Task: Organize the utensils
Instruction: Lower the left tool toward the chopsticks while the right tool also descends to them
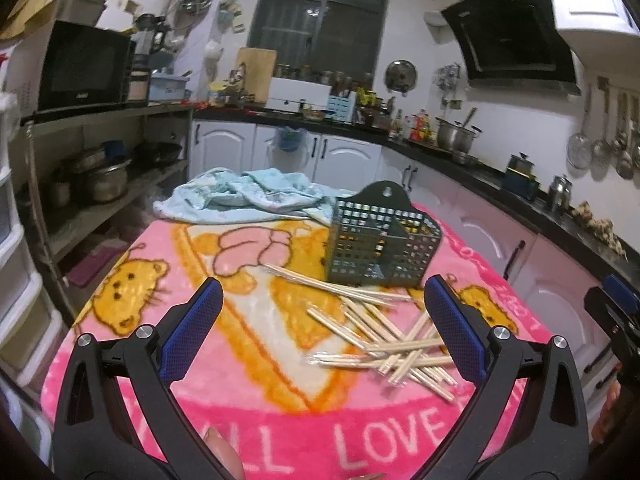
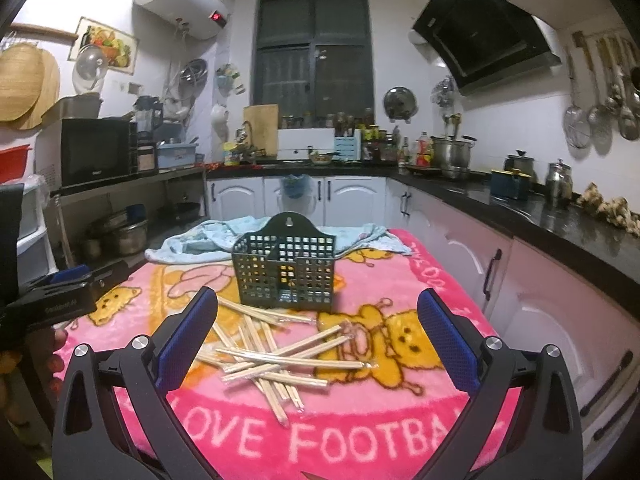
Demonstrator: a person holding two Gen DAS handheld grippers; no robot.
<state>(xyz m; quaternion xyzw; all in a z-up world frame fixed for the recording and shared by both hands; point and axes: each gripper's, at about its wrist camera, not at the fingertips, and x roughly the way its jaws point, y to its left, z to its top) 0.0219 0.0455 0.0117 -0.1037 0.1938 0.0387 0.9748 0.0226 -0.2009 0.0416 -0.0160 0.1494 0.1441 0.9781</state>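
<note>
a loose heap of pale wooden chopsticks (image 1: pixel 380 340) lies crisscrossed on a pink plush blanket (image 1: pixel 256 440) printed with yellow cartoon cats and white lettering, which covers a table. just behind the heap stands a dark green perforated plastic utensil holder (image 1: pixel 382 246) with a raised back plate and a hanging hole; it sits upright on the blanket, and the farthest sticks reach up to its base. inside it a divider splits the holder into compartments. behind the holder a crumpled light blue cloth (image 1: pixel 248 196) is bunched at the far edge of the table.

the left gripper (image 1: pixel 322 292), black with blue ribbed pads, hangs above the near part of the blanket with its jaws spread wide and nothing between them; the chopstick heap shows toward its right finger. the right gripper (image 2: pixel 316 300), of the same build, also has its jaws spread wide and empty, and in its view the chopsticks (image 2: pixel 272 356) lie between and below the two fingers, with the utensil holder (image 2: pixel 286 264) straight ahead.

in the right wrist view the left gripper's body appears at the left edge, beside the table, with part of a hand (image 2: pixel 56 344) under it. around the table runs a kitchen: white cabinets (image 1: pixel 344 156) under a black countertop, a black microwave (image 1: pixel 84 66) on a shelf, a dark window (image 1: pixel 320 12) and a black range hood (image 1: pixel 516 28).
</note>
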